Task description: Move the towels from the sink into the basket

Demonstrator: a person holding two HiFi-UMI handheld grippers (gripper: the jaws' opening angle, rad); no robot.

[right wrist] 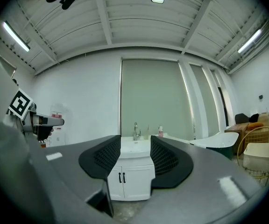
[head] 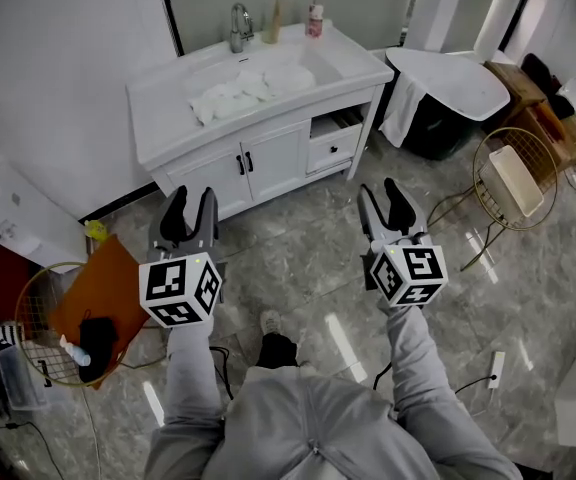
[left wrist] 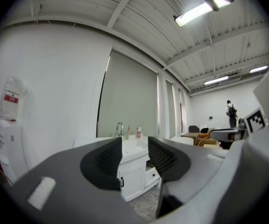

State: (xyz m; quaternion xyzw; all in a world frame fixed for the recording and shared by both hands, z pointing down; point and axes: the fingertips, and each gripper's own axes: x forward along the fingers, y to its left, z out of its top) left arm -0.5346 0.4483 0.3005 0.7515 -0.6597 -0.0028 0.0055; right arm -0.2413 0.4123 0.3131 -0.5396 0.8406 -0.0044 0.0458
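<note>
One red bottle label [left wrist: 10, 98] is too small to read.

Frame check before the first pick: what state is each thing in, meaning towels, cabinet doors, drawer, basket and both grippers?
Towels, heaped in the sink, untouched.
Cabinet doors, shut.
Drawer, looks pulled slightly out.
Wire basket, upright at right, cream box inside, no towels.
Left gripper, open, empty.
Right gripper, open, empty.
</note>
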